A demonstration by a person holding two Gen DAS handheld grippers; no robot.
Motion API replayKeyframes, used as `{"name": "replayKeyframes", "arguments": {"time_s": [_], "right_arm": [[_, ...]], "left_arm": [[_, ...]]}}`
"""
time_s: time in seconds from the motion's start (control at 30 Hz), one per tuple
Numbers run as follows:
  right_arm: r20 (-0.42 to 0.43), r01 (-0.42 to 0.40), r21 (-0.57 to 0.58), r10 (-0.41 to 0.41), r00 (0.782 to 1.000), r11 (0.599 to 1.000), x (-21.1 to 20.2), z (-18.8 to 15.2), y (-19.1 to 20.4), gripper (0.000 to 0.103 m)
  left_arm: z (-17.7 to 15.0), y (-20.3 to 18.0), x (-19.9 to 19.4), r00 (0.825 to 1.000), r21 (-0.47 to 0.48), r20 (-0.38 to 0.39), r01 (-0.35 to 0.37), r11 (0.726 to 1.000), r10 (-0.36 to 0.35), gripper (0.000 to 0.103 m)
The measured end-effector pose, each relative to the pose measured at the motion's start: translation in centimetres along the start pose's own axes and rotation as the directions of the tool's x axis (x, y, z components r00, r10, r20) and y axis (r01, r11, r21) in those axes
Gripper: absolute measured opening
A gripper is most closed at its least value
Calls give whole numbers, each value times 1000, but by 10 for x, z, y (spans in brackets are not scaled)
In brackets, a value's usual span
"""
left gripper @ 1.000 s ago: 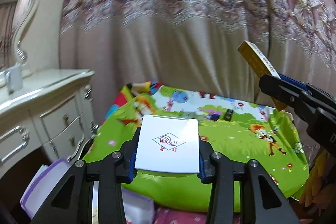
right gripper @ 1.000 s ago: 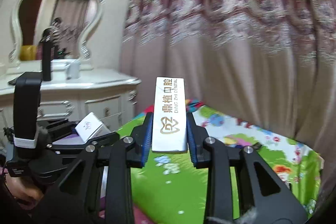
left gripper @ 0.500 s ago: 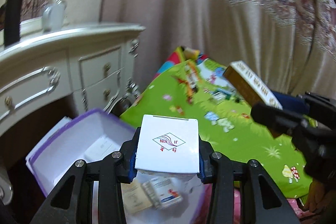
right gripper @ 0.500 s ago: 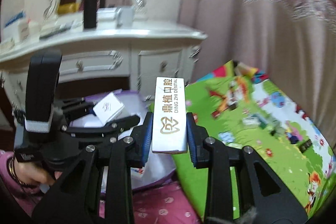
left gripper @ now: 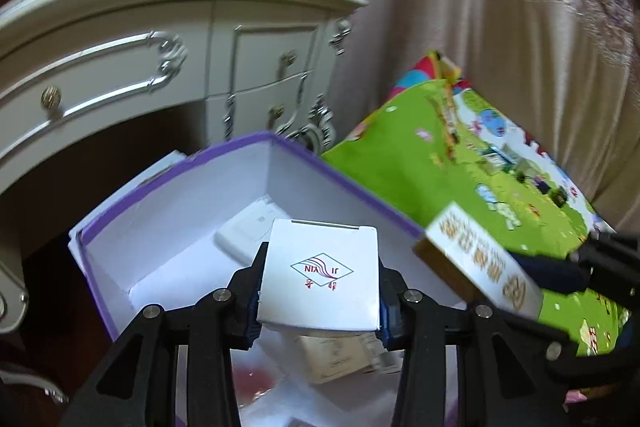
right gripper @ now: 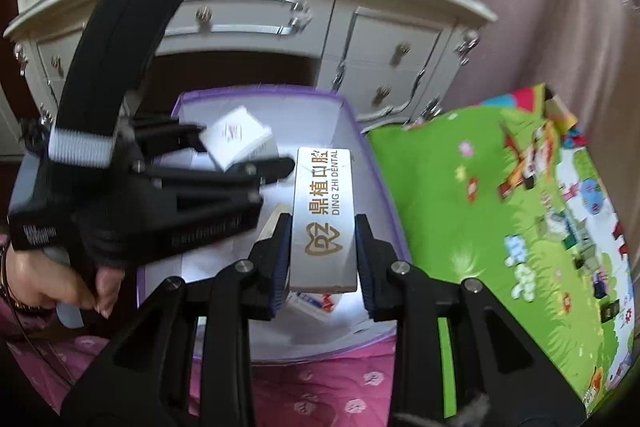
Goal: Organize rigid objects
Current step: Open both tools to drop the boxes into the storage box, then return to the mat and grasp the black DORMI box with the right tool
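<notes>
Clamping a small white box with a red-and-blue diamond logo, the left hand-held gripper has its blue pads pressed against the box's two sides, and it hangs over the open purple-rimmed box. Beside it, the right hand-held gripper is shut on a long white box printed in gold with "DING ZHI DENTAL", also held above that same container. From the left wrist view, the long box shows at the right edge, tilted, just above the container's near right wall.

Inside the purple-rimmed box, whose walls are white within, several small packages lie on the bottom: a flat white packet toward the far corner, a beige carton under the left gripper, and a red-white-and-blue packet beneath the right one. The container sits on a pink flowered cover.

To its right lies a green cartoon-print mat. A hand grips the left tool's handle. Beyond stands a cream dresser with drawers, small boxes on its top, and a pink curtain hangs behind.
</notes>
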State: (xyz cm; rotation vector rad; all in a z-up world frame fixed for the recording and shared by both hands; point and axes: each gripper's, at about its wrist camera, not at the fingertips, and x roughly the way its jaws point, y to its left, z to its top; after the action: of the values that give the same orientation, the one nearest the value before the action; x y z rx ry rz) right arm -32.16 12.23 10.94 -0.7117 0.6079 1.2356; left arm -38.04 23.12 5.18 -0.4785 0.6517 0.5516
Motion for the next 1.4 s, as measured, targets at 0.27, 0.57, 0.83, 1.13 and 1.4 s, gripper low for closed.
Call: {"name": "replayKeyframes", "arguments": {"time_s": [0.27, 0.57, 0.83, 1.13, 1.4], "right_arm": [[-74, -126, -22, 124, 990, 992, 25, -10, 20, 34], [-12, -94, -22, 94, 996, 995, 0, -21, 7, 77], [28, 123, 173, -129, 991, 977, -40, -67, -80, 87], [-188, 357, 572, -306, 933, 738, -65, -208, -231, 89], [-280, 381, 863, -312, 908, 332, -69, -305, -394, 89]], "left_arm": [[-1, 18, 2, 995, -30, -8, -99, 995, 99, 45], [4, 15, 1, 973, -38, -14, -231, 972, 231, 94], [12, -71, 9, 996, 169, -18, -80, 982, 84, 94], [15, -269, 83, 978, 535, -145, 206, 819, -151, 102], [25, -382, 201, 967, 590, -230, 231, 773, -114, 103]]}}
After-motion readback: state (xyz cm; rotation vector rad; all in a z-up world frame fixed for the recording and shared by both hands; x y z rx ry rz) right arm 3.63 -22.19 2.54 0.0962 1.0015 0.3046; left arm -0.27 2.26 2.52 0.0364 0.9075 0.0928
